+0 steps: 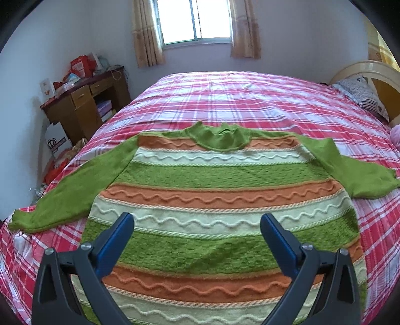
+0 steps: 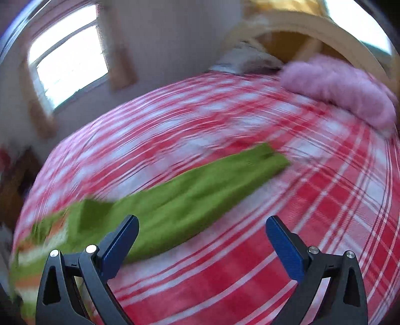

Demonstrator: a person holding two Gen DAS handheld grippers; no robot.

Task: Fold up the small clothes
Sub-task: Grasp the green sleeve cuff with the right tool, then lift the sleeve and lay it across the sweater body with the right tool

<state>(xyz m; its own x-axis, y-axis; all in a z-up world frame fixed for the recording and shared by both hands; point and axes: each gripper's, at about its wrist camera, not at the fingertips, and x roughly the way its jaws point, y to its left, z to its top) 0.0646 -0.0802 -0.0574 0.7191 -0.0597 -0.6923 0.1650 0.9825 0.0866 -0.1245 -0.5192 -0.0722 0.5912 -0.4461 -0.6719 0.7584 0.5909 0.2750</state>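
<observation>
Left wrist view: the striped sweater lies flat on the bed, collar far, both sleeves spread outward. The left hand-held gripper hovers over its body, jaws spread, holding nothing. The right hand-held gripper, also spread and empty, faces the right sleeve; this view is blurred. Folding appears not yet begun. Next move likely requires pinching that sleeve and carrying it across the body.

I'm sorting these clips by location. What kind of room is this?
A home bedroom, most likely. A striped sweater lies spread on a bed with a red plaid cover, a pillow sits by the curved headboard, and a cluttered wooden desk stands under a curtained window.
</observation>
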